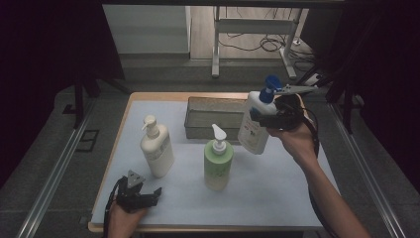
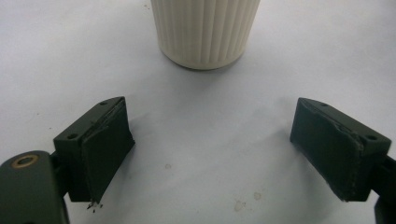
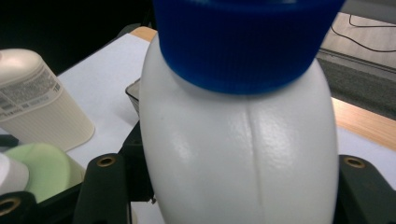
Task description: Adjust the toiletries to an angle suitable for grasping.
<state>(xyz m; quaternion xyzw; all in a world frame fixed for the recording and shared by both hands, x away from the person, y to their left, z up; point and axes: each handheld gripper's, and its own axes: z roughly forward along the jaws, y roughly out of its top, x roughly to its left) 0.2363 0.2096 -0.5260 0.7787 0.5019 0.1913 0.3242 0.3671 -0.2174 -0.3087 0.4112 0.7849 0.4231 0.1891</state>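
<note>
We saw the table (image 1: 277, 218) carrying a grey tray (image 1: 198, 130) at its far edge. The white bottle with the blue pump (image 1: 254, 125) hung tilted above the right part, clamped at its shoulder by the right gripper (image 1: 261, 118). We judged it rigid, smooth, slip-prone, fairly heavy. The left gripper (image 1: 148, 194) rested near the front-left corner, jaws spread, holding nothing.

The held bottle (image 1: 253, 126) is white with a blue pump cap (image 1: 270, 83); at nine o'clock of it stands a pale green bottle (image 1: 218, 162) with a white pump; the ribbed bottle (image 1: 156, 148) is cream; the mat (image 1: 277, 183) is pale grey-white; the tray (image 1: 214, 115) is grey; both grippers' jaws are black.
</note>
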